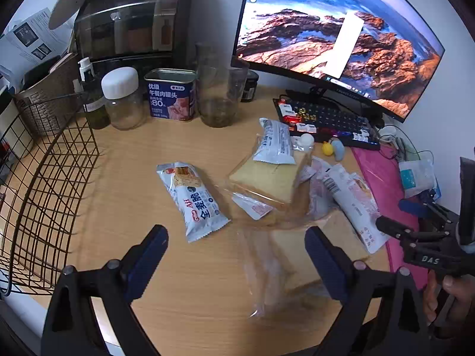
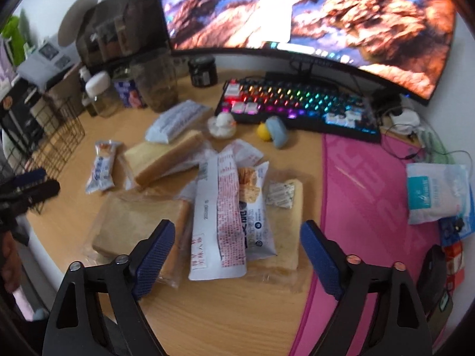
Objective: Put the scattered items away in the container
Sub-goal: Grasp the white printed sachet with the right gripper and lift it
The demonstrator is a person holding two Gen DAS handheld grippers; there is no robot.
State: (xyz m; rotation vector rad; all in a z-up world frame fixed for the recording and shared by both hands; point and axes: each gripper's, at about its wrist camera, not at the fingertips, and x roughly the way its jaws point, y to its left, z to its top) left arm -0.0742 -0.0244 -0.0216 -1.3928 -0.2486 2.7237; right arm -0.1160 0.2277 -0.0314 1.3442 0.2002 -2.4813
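Both fingers hovering wide open over scattered snack packs, nothing held.

I'm holding my right fingers [image 2: 236,256] spread fully, empty, directly above the white wrapper [image 2: 218,222], which is lying on bagged bread [image 2: 139,222] with its long axis running away from me, roughly across the gap. My left fingers [image 1: 237,262] are gaping too, empty, over bare surface [image 1: 193,296]; the cracker pack [image 1: 193,198] is lying just ahead, slanting away to the left. Farther left, the wire basket [image 1: 44,207] is sitting empty, nearer my left hand, so I'm judging left goes first.
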